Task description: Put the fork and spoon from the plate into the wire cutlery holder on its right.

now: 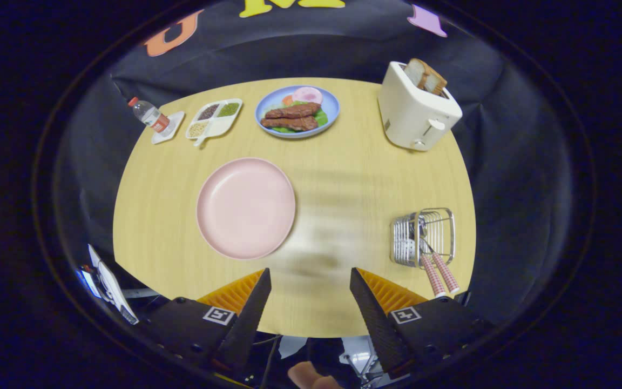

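Cutlery in the holder, round pink plate [245, 208] bare.
The gripper [310, 278] hangs with fingers wide apart, holding nothing; two checked-handled utensils [439, 273] lean in the wire cutlery holder [423, 236], right of the plate.

No word, brand name or number can be read anywhere here. The water bottle [149, 115] at the far left of the surface [343, 178] wears a red label band, but its print is too small and blurred to make out. The gripper [310, 281], its fingers wide apart with nothing between them, carries a square black-and-white coded marker [219, 315] on one finger base and a like marker [405, 314] on the other; these are patterns, not legible writing.
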{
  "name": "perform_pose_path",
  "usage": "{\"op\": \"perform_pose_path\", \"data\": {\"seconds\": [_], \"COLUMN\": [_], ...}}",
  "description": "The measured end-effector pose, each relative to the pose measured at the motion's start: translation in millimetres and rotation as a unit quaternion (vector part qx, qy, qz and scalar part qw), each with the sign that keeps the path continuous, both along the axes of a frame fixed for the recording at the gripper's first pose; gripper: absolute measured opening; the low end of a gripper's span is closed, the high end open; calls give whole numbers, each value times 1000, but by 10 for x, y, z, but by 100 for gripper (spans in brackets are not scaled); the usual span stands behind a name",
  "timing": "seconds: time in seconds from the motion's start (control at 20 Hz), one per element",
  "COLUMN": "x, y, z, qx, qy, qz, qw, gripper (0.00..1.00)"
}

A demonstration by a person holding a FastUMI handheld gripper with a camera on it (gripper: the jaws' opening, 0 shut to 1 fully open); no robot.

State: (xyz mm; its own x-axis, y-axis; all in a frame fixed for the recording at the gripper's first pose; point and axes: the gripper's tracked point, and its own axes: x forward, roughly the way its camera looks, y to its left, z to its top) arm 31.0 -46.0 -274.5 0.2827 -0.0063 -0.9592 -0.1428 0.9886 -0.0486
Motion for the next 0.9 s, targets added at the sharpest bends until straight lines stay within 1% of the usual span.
{"op": "perform_pose_path", "data": {"seconds": [0.15,0.25,0.4,0.55,0.75,0.85,0.9], "x": [101,180,295,371,292,228,164], "y": [253,494,745,878,996,1038,1065], "z": [135,278,611,987,1522,1788,1815], "qx": [-19,-8,9,25,41,44,41], "qy": [-66,-114,-205,-288,-388,-432,-455], "qz": [-2,-1,-5,-17,-17,-14,-14], "qw": [998,993,979,957,921,900,889], "gripper": [99,97,97,97,97,96,96]}}
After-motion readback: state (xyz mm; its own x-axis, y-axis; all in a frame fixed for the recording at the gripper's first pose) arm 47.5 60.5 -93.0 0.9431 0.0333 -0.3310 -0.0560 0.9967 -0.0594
